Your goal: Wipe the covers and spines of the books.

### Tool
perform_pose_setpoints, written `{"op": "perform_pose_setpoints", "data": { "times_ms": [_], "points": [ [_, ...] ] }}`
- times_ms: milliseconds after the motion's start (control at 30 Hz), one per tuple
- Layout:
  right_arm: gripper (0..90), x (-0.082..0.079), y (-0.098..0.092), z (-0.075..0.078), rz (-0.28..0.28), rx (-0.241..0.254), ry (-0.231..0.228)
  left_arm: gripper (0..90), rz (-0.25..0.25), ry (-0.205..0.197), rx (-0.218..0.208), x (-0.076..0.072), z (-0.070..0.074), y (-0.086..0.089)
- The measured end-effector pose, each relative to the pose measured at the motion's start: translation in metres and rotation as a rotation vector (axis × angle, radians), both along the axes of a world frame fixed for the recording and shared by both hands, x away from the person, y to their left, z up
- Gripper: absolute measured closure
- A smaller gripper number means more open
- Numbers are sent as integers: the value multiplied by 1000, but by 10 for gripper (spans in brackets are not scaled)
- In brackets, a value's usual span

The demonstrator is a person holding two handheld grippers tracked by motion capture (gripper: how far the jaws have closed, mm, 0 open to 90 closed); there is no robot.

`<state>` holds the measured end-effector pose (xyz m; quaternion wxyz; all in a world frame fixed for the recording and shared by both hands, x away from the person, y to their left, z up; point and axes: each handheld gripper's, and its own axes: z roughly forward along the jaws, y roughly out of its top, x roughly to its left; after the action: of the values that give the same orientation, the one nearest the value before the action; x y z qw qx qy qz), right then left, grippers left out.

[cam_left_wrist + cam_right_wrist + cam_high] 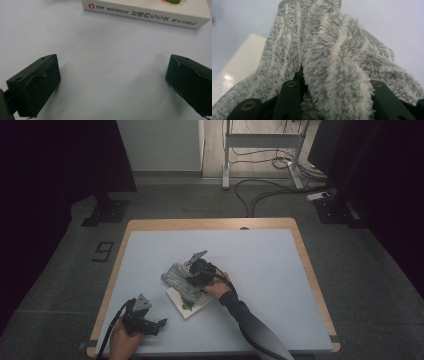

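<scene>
A grey fluffy cloth (176,277) lies bunched over a white book (194,307) with a green picture, near the middle of the pale table (260,270). My right gripper (194,280) reaches in from the right and is shut on a thick fold of the cloth. In the right gripper view that fold (332,50) stands pinched between the jaws of the right gripper (334,85), with the book's white cover (239,62) beneath it at left. My left gripper (159,325) rests open near the front left edge. Its jaws (112,67) stand wide apart over bare table, facing the book's spine (150,15).
The table has a wooden rim (210,224). On the floor beyond it lie cables (265,190) and the legs of a white frame (227,160). Dark stand bases (105,212) sit at the left and right.
</scene>
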<state>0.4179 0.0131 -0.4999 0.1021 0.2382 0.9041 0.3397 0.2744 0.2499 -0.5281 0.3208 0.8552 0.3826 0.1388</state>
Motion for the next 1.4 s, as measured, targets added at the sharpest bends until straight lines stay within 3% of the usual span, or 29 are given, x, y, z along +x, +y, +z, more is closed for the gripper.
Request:
{"op": "perform_pose_setpoints", "data": {
  "times_ms": [467,767,1400],
  "points": [
    [619,-26,45,2,125,0,-4,0,0,-1,0,0,0,0],
    [615,-28,47,4,134,5,-3,0,0,0,-1,0,0,0],
    [613,-30,37,62,140,39,-79,0,2,-3,1,0,0,0]
  ]
}}
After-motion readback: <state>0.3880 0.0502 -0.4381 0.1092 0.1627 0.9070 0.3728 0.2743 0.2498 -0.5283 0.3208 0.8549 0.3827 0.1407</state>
